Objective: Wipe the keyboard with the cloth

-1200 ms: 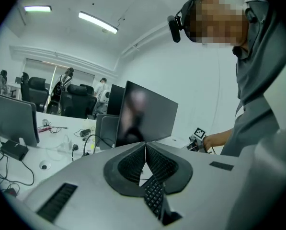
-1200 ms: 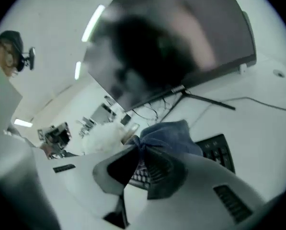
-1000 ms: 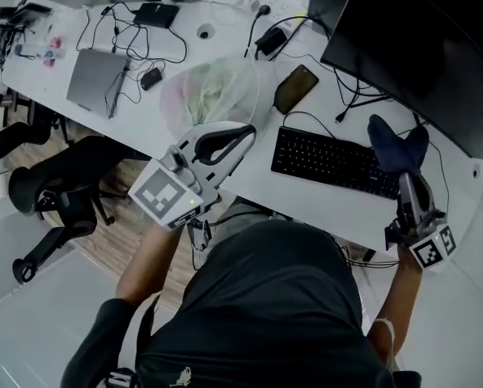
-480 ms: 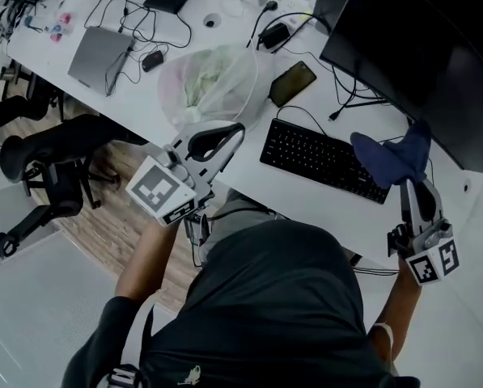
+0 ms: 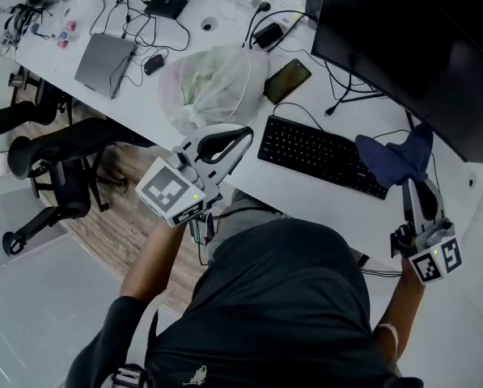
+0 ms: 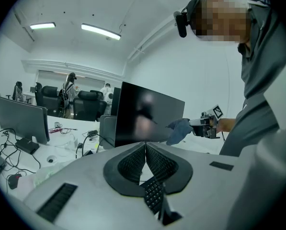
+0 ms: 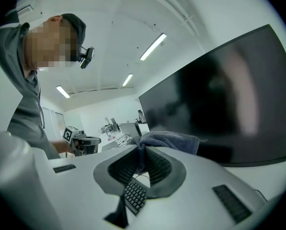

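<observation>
A black keyboard (image 5: 318,156) lies on the white desk (image 5: 322,204) in front of the monitor. My right gripper (image 5: 415,181) is shut on a dark blue cloth (image 5: 393,158), which bunches over the keyboard's right end. In the right gripper view the cloth (image 7: 174,140) is pinched at the tips of the right gripper (image 7: 143,151), and keyboard keys (image 7: 134,195) show below. My left gripper (image 5: 245,134) is shut and holds nothing, hovering at the desk's front edge left of the keyboard. The left gripper view shows the cloth (image 6: 179,130) hanging raised from the right gripper (image 6: 204,126).
A large dark monitor (image 5: 411,47) stands behind the keyboard. A phone (image 5: 287,81), a filled plastic bag (image 5: 213,83), a grey laptop (image 5: 103,55) and several cables lie on the desk further left. A black office chair (image 5: 55,164) stands beside the desk.
The right gripper has risen and rolled, and the cloth has lifted and spread leftward over the keyboard's right end. The left gripper has shifted slightly along the desk edge.
</observation>
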